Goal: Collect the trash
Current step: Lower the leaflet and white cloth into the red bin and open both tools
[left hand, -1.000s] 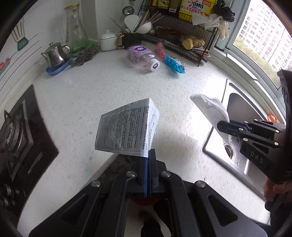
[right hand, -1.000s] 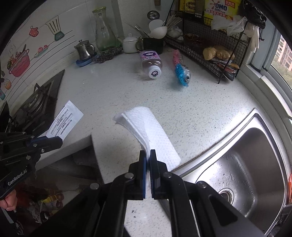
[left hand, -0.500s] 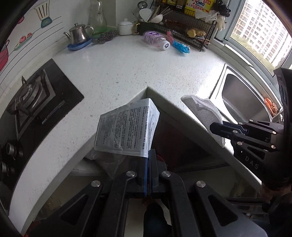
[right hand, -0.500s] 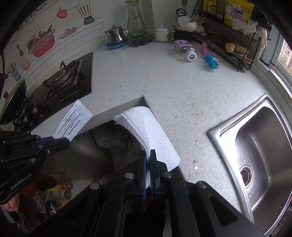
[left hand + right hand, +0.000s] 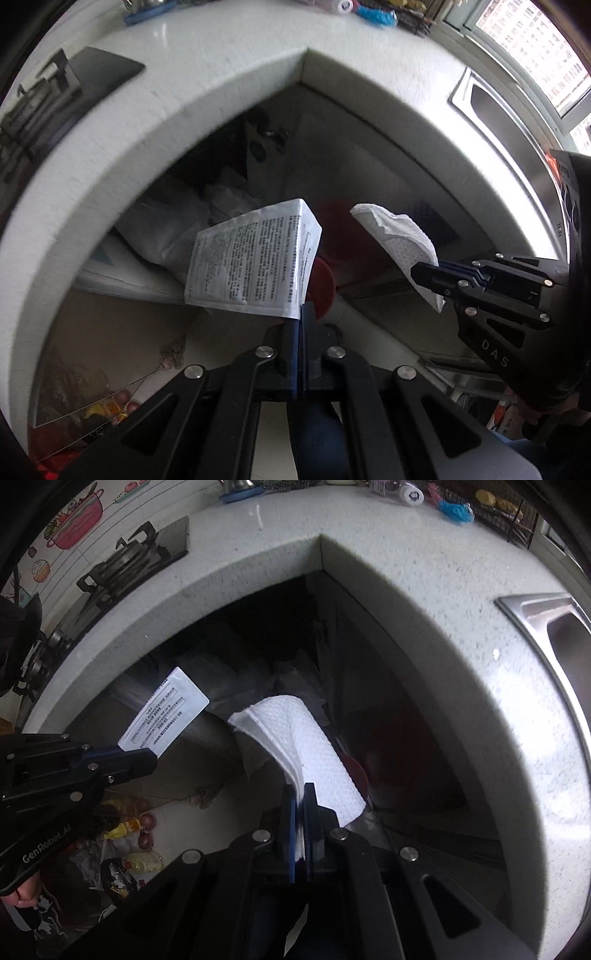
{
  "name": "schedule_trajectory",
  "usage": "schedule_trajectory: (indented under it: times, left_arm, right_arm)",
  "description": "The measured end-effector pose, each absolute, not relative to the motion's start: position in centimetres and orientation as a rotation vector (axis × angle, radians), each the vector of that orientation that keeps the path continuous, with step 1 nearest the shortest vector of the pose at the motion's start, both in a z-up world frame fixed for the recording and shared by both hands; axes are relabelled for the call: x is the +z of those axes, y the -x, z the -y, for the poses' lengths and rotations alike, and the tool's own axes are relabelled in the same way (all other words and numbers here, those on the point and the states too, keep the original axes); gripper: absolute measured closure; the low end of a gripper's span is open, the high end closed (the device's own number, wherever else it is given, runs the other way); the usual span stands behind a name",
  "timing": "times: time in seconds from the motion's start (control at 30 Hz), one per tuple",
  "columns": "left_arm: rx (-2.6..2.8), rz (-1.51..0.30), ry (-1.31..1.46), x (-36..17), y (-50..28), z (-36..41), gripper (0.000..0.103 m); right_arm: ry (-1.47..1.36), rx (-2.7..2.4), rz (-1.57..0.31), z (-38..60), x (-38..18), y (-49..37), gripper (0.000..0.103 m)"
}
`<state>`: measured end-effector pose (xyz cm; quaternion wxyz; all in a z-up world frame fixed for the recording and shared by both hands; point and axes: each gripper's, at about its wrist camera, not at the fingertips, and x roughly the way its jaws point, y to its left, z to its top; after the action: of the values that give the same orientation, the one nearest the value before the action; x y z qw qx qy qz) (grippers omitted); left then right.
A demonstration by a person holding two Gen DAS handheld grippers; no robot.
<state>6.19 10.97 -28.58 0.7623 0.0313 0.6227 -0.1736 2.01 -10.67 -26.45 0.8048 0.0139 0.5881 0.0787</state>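
Observation:
My left gripper (image 5: 300,314) is shut on a white printed sachet (image 5: 255,258), which stands up from the jaws; it also shows in the right wrist view (image 5: 164,714). My right gripper (image 5: 303,794) is shut on a folded white paper towel (image 5: 310,753), seen too in the left wrist view (image 5: 400,242). Both grippers hang below the white counter edge (image 5: 424,602), over the dark space under the corner where a grey trash bag (image 5: 166,229) and a red round lid (image 5: 323,280) lie.
A gas hob (image 5: 118,565) sits on the counter at left and a steel sink (image 5: 561,627) at right. A bottle (image 5: 402,489) and a blue wrapper (image 5: 456,509) lie at the counter's back. Bottles and bags (image 5: 125,845) clutter the floor at lower left.
Both grippers have dropped from above the counter to below its edge, each holding its item. The space under the counter corner now fills the view.

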Motion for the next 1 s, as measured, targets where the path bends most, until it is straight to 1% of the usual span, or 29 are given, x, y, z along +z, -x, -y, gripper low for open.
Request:
schedule_trajectory:
  times: [0.17, 0.37, 0.57, 0.73, 0.77, 0.83, 0.87, 0.9, 0.97, 1.0]
  left_arm:
    - [-0.405, -1.399, -0.071, -34.8, -6.7, -9.9, 0.103]
    - [-0.444, -1.446, -0.096, -41.8, -7.2, -8.0, 0.103]
    - [-0.515, -1.488, -0.115, -47.1, -7.8, -5.1, 0.102]
    - [-0.580, -1.514, -0.182, -49.9, -7.8, -2.9, 0.101]
    - [-0.581, -1.518, -0.200, -50.1, -7.7, -2.7, 0.099]
    - [-0.583, -1.537, -0.226, -50.7, -7.9, -2.4, 0.090]
    - [-0.589, -1.546, -0.227, -50.9, -8.1, -2.4, 0.075]
    - [-0.585, -1.546, -0.232, -51.0, -8.4, -2.5, 0.066]
    - [-0.578, -1.532, -0.248, -51.1, -8.5, -2.6, 0.065]
    - [-0.565, -1.528, -0.250, -51.2, -8.7, -2.7, 0.062]
  right_arm:
    - [-0.073, 0.092, -1.303, 12.2, -32.4, -2.1, 0.100]
    - [-0.100, 0.027, -1.329, 14.2, -38.4, -2.5, 0.100]
    - [-0.118, -0.028, -1.316, 15.2, -41.6, -3.2, 0.100]
    - [-0.182, -0.087, -1.331, 16.2, -43.5, -2.6, 0.100]
    - [-0.184, -0.090, -1.333, 16.0, -43.5, -2.6, 0.100]
    - [-0.192, -0.102, -1.332, 16.4, -44.0, -2.4, 0.100]
    - [-0.197, -0.105, -1.334, 16.6, -44.1, -2.4, 0.100]
    - [-0.205, -0.108, -1.337, 16.7, -44.3, -2.3, 0.100]
    - [-0.215, -0.110, -1.344, 17.2, -44.5, -2.1, 0.100]
    - [-0.214, -0.110, -1.347, 17.2, -44.7, -2.2, 0.100]
